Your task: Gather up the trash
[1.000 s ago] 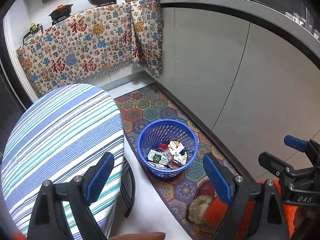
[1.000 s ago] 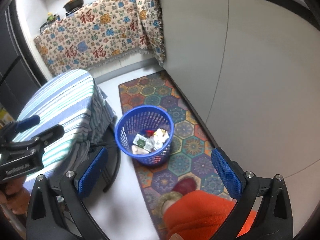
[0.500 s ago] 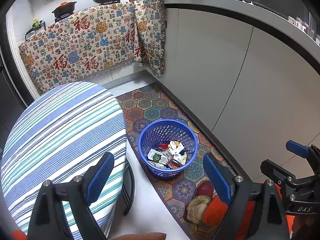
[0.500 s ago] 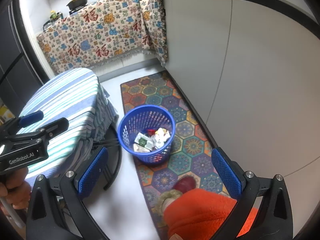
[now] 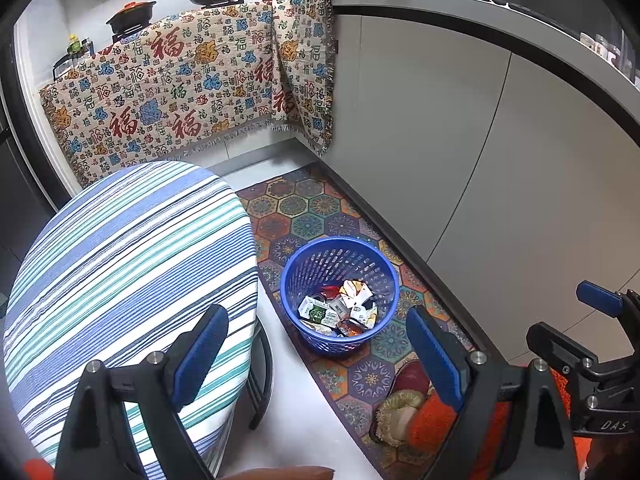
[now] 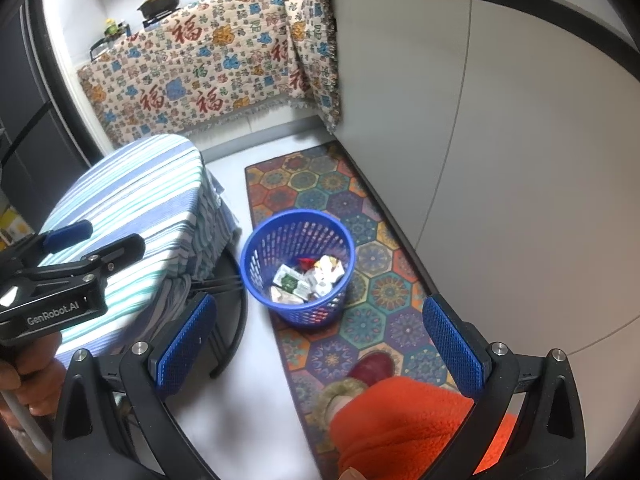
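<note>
Item: blue basket of trash, lower centre, on patterned mat | left gripper: spread, empty | right gripper: spread, empty | Risk: light basket may tip if grasped by one rim, spilling wrappers.

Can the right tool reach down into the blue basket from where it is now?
Probably yes. The right tool is open and empty, and the blue basket stands uncovered on the mat with nothing between them.
</note>
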